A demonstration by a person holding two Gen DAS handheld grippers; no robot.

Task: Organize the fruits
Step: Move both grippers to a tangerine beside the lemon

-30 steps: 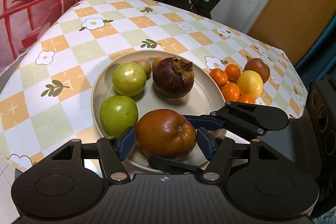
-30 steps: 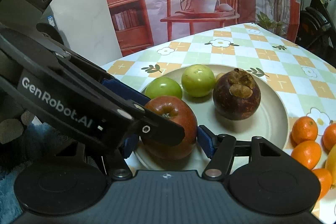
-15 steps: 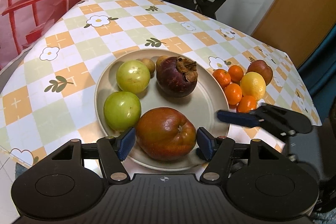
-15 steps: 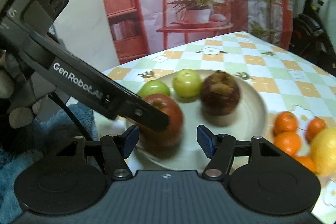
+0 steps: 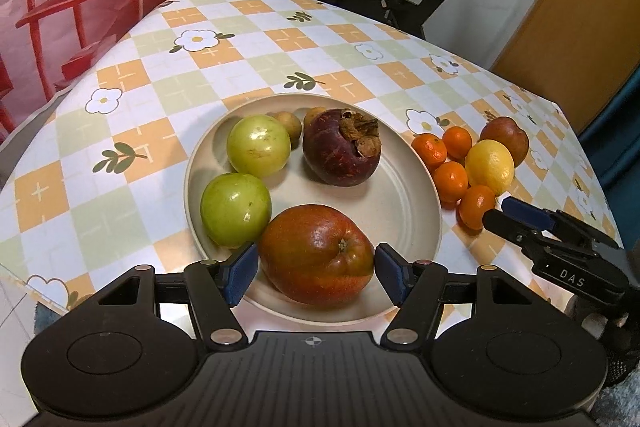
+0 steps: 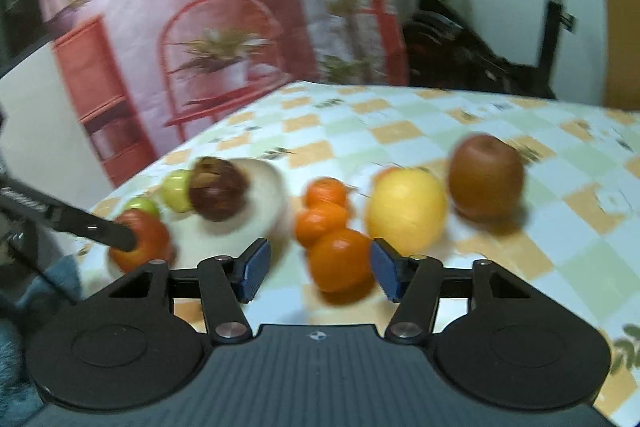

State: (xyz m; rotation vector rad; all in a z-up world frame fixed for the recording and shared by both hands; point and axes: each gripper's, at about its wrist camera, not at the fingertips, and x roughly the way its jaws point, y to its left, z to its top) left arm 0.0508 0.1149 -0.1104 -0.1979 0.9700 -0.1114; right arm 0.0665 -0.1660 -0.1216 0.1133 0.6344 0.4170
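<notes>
Two grippers working: left gripper [image 5: 316, 269] is straddling the red apple [image 5: 316, 261] at the plate's [image 5: 416, 195] near edge, pads apparently not gripping, while right gripper [image 6: 316, 273], empty and just narrowing, is lining up on the nearest tangerine [image 6: 340, 259] off-plate, needing a clean close.

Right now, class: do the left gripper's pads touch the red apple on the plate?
Apart. In the left wrist view, the left gripper straddles the red apple with a sliver of plate showing between each pad and the fruit.

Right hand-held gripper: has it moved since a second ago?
Yes. The right hand-held gripper has swung away from the plate, rightward, to the oranges; its jaws have just been closing, gripping nothing.
</notes>
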